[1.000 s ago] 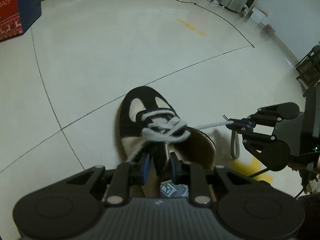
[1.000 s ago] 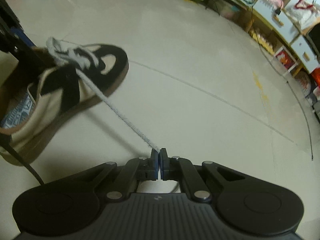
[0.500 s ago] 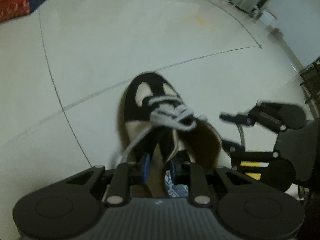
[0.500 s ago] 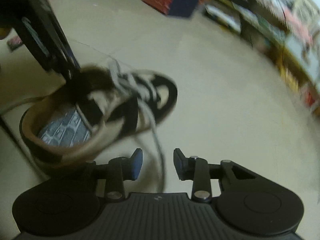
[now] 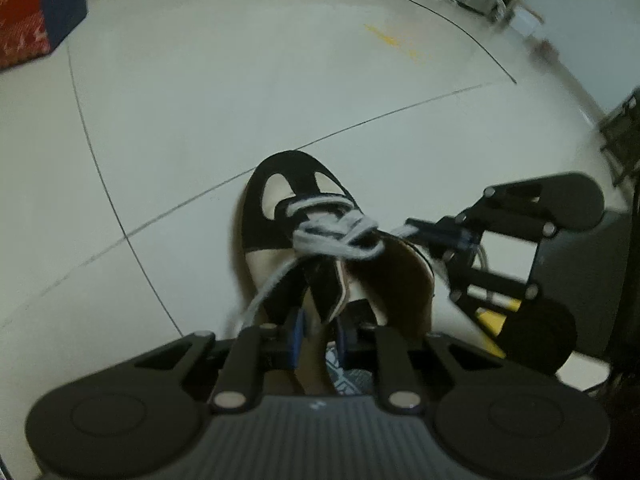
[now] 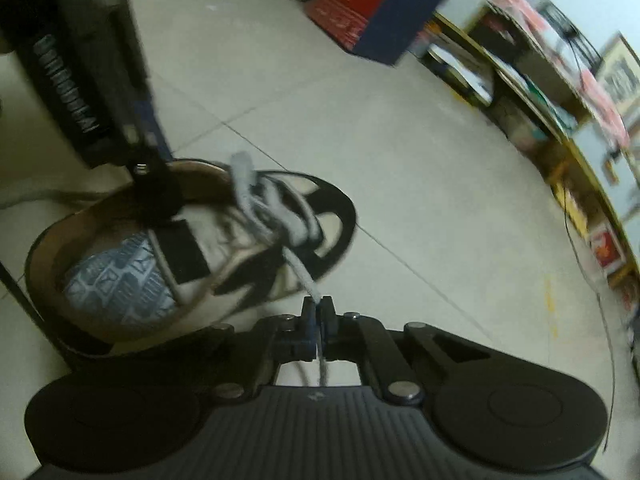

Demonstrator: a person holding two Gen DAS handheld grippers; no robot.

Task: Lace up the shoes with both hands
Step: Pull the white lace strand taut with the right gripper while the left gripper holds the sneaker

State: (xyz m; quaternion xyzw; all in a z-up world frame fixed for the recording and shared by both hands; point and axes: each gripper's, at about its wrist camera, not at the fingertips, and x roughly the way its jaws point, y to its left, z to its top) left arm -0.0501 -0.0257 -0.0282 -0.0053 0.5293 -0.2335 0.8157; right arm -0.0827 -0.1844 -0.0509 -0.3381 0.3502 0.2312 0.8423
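Fingers (image 6: 308, 312) of the right gripper (image 6: 317, 309) were pressed together on a grey lace (image 6: 298, 268), which ran up from their tips to the crossed lacing on the shoe (image 6: 332, 216) and also trailed back below the pads towards the gripper body. Seen from the left wrist, the right gripper (image 5: 416, 228) reached in from the right side, its tips at the shoe's (image 5: 280, 216) lacing where the lace (image 5: 340, 236) left the knot-like bundle.

The left gripper (image 5: 320, 334) stood only a little apart and was closing, its blue pads on either side of the shoe's tongue (image 5: 326, 292). The tongue rose between them; whether the pads actually pressed it could not be told. Another strand of the lace hung down the left flank of the shoe and passed beside the left finger.

The shoe, black and cream with a patterned blue insole (image 6: 120, 276), sat on the pale tiled floor (image 5: 200, 120) with its toe pointing away from the left gripper. Its heel opening faced the left wrist camera.

A red and blue box (image 6: 372, 8) stood on the floor further off, and cluttered shelves (image 6: 540, 80) lined the far side of the room. A thin black cable (image 5: 440, 16) crossed the tiles.
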